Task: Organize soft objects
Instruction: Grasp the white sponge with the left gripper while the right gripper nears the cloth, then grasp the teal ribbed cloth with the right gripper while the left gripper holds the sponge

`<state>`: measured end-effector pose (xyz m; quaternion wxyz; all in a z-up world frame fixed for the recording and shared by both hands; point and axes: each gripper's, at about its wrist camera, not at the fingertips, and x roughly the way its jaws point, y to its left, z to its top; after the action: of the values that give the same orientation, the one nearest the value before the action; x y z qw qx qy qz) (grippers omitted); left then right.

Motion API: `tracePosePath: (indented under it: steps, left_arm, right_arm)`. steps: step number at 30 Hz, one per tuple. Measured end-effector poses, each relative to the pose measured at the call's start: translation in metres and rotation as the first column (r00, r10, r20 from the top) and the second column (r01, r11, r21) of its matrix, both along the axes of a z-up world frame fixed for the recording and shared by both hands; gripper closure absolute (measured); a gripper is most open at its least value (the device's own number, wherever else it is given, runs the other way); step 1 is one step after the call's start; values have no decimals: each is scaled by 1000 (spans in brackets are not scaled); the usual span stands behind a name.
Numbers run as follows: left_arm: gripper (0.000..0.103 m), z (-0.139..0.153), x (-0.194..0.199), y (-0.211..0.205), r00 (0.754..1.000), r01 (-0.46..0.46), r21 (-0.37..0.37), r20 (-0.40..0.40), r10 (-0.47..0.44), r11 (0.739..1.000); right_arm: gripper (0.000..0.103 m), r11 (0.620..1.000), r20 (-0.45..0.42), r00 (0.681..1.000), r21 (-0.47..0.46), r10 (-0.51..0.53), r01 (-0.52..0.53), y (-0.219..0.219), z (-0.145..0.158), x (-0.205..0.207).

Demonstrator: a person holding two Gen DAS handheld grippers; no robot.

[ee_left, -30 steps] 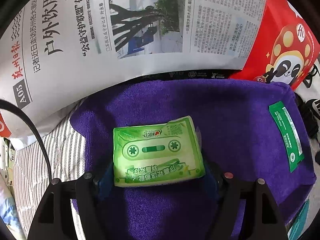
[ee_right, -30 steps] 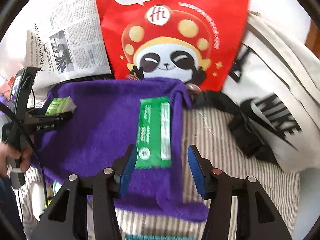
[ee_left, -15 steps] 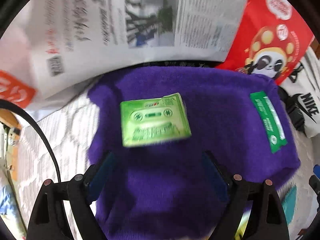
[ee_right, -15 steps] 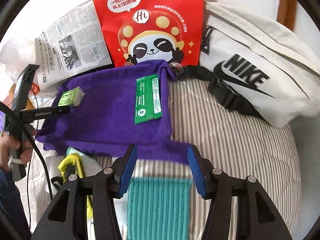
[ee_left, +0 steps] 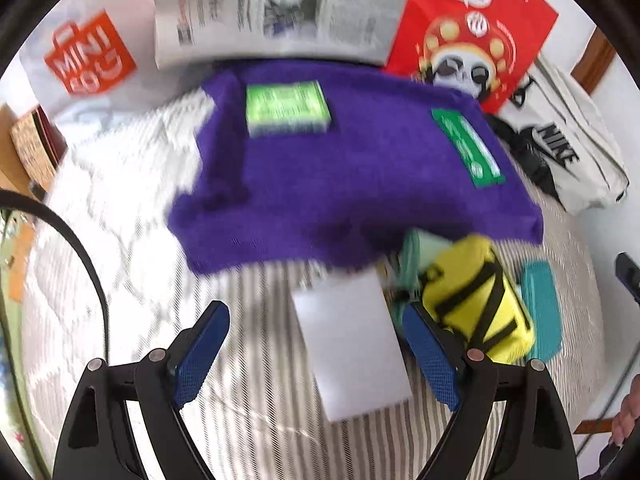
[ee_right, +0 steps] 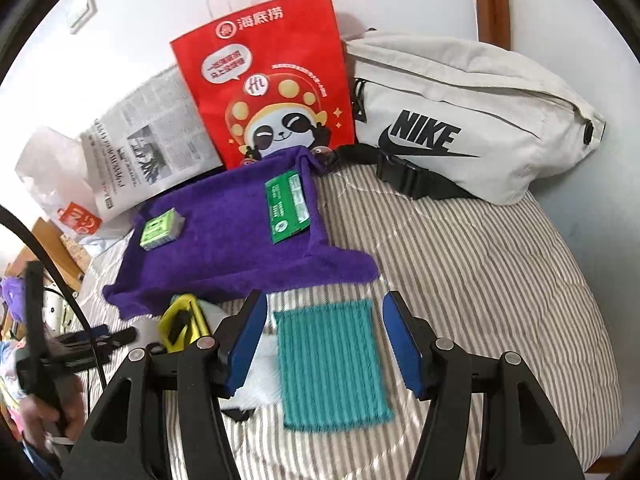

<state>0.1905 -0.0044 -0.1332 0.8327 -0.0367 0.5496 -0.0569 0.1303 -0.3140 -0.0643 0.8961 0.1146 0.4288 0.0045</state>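
"NIKE" with swoosh, printed in black on the cream waist bag (ee_right: 472, 120). "海底捞" in white at the top of the red paper bag (ee_right: 264, 80), "Hi" in a white circle below. "MINISO", partly legible, on the white plastic bag (ee_left: 90, 60). Newspaper (ee_right: 148, 140) print too small to read.
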Motion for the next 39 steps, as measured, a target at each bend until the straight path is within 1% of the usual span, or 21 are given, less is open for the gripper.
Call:
tracePosePath:
  steps: [2, 5, 6, 7, 8, 9, 10, 12, 15, 16, 17, 19, 21, 23, 25, 28, 30, 32, 34, 35, 39]
  left_arm:
    - [15, -7, -4, -4, 1000, -8, -6, -10, 8, 1000]
    - [18, -25, 8, -7, 998, -46, 4, -42, 46, 999]
    - [30, -31, 10, -7, 997, -61, 16, -53, 62, 998]
    - [31, -33, 11, -5, 996, -67, 5, -55, 67, 998]
    - [39, -30, 8, -3, 998, -65, -18, -26, 65, 998]
    - [47, -28, 7, -3, 998, -52, -39, -19, 52, 998]
    - [47, -27, 4, -2, 999, -35, -53, -22, 34, 998]
    - [47, -22, -4, 2, 1000, -29, -18, 1, 29, 999]
    - [48, -17, -16, 6, 999, -27, 102, 26, 24, 994]
    - [48, -18, -18, 8, 999, -29, 123, 24, 27, 992]
    - [47, -19, -19, 12, 999, -30, 118, 21, 28, 993]
    - [46, -23, -21, 16, 1000, -24, 63, 4, 24, 998]
    - [45, -26, -22, 16, 1000, -21, 51, -8, 22, 998]
    - [43, -29, -26, 13, 1000, -8, 62, 5, 8, 998]
    - [40, -31, -33, 10, 1000, 0, 102, 11, -1, 995]
    - [29, -34, -39, 10, 1000, -2, 139, 11, 0, 990]
    - [28, -33, -47, 15, 1000, -5, 118, 28, 2, 993]
    - [31, -33, -50, 18, 999, -15, 106, 53, 9, 994]
    - [44, -32, -52, 19, 997, -17, 106, 80, 9, 994]
    - [53, -30, -53, 19, 996, -22, 109, 93, 12, 994]
    - [54, -31, -54, 21, 994, -25, 122, 106, 12, 992]
  right_arm:
    - [43, 1000, 11, 1000, 3, 9, -10, 3, 1, -11]
    - [43, 1000, 16, 1000, -5, 23, -23, 7, 0, -20]
    - [43, 1000, 18, 1000, -3, 26, -26, 7, -1, -23]
    - [43, 1000, 17, 999, 0, 29, -29, 7, -2, -25]
    - [43, 1000, 12, 999, 3, 31, -31, 7, -5, -28]
    - [43, 999, 8, 999, 4, 32, -32, 6, -7, -29]
    - [43, 1000, 1, 1000, 2, 31, -31, 5, -10, -31]
    - [43, 1000, -7, 1000, -6, 26, -26, 2, -14, -33]
    - [43, 1000, -12, 1000, -11, 14, -14, -3, -17, -35]
    - [43, 1000, -13, 1000, -11, 11, -11, -5, -19, -35]
    - [43, 1000, -17, 1000, -10, 8, -8, -6, -21, -35]
    - [43, 1000, -25, 1000, -8, 4, -5, -8, -24, -33]
    - [43, 1000, -38, 999, -3, 6, -6, -7, -29, -30]
    - [43, 1000, -51, 999, -8, 17, -17, -5, -32, -28]
    - [43, 999, -57, 998, -20, 30, -31, -2, -34, -27]
    - [43, 999, -61, 997, -34, 39, -42, 1, -35, -27]
    - [43, 999, -60, 997, -29, 41, -43, 0, -35, -27]
    - [43, 999, -62, 997, -28, 41, -43, -1, -36, -27]
    - [43, 999, -70, 997, -33, 40, -43, -2, -39, -26]
    - [43, 998, -76, 996, -38, 38, -41, -2, -41, -26]
    - [41, 997, -105, 993, -50, 46, -51, 1, -50, -25]
